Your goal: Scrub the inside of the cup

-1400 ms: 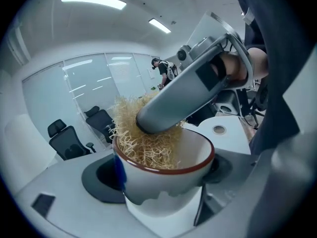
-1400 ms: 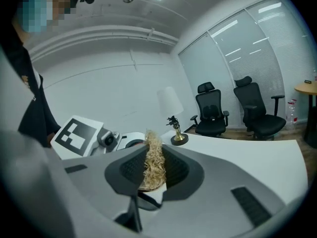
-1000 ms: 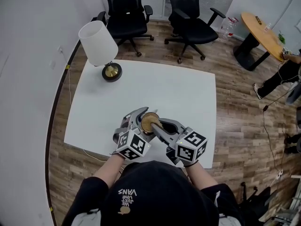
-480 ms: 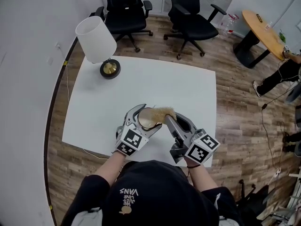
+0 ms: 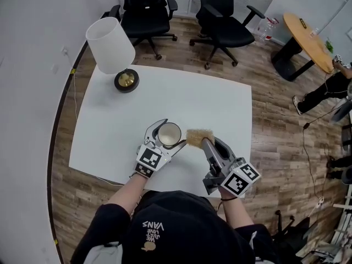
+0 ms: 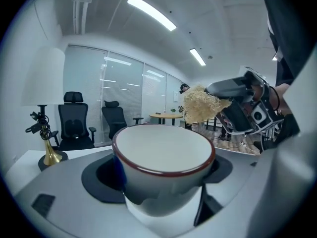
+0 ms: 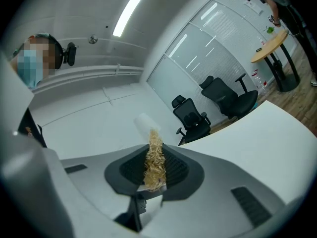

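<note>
Scrubber point(image 5: 199, 136) out of cup point(image 5: 169, 134) now, at its 3 o'clock. Right gripper point(image 5: 207, 143) jaws pinch scrubber, left gripper point(image 5: 166, 138) jaws hug cup. Scrub pass likely done.

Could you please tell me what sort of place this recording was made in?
Probably an office meeting room: two black swivel chairs behind the white table, a round wooden table at the far right, and glass partition walls.

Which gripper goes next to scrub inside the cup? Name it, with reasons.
Right gripper: shut on the scrubber, just beside the cup, which the left gripper holds mouth up.
</note>
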The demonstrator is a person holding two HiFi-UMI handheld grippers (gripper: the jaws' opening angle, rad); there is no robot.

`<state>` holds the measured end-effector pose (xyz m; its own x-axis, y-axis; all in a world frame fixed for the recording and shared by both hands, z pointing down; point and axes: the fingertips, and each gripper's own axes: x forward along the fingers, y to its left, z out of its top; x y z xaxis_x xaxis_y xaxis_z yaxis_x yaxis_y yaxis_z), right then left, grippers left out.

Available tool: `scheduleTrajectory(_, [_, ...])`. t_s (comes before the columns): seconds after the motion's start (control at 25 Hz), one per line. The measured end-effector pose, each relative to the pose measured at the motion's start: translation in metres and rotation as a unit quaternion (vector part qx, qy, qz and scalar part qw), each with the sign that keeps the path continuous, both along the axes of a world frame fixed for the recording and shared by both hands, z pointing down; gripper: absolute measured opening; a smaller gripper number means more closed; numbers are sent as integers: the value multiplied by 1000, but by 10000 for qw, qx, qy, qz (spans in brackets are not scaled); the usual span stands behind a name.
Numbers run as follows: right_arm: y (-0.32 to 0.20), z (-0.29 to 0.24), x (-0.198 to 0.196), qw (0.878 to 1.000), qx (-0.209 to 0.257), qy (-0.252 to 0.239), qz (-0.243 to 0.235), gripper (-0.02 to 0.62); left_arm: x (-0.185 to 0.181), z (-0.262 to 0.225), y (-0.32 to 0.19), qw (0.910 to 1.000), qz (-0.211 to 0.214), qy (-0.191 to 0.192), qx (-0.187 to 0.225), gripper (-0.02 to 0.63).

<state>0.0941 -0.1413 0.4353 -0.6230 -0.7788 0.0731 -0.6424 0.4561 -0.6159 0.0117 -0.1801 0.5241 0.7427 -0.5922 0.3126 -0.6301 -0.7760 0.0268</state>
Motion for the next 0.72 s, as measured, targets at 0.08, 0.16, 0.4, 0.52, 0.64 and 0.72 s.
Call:
scheduleTrajectory(0.08, [1, 5, 2, 10000, -53, 51, 30, 72, 0, 9, -4, 9999, -31, 88, -47, 420])
scheduleTrajectory(0.16, [1, 9, 2, 9999, -107, 88, 43, 72, -2, 21, -8, 9998, -71, 147, -144, 421])
scheduleTrajectory(0.4, [0, 22, 3, 9993, -291, 223, 68, 72, -7, 47, -22, 9983, -262, 293, -433, 420])
scheduleTrajectory(0.52, [0, 26, 3, 9989, -349, 300, 52, 72, -9, 55, -30, 9970, -354, 444, -518, 420])
scheduleTrajectory(0.64, [-2, 32, 0, 9986, -411, 342, 51, 72, -12, 63, -36, 9961, -425, 529, -570, 420])
scheduleTrajectory(0.72, [-2, 34, 1, 9984, -441, 360, 56, 72, -11, 68, -38, 9959, -425, 541, -590, 420])
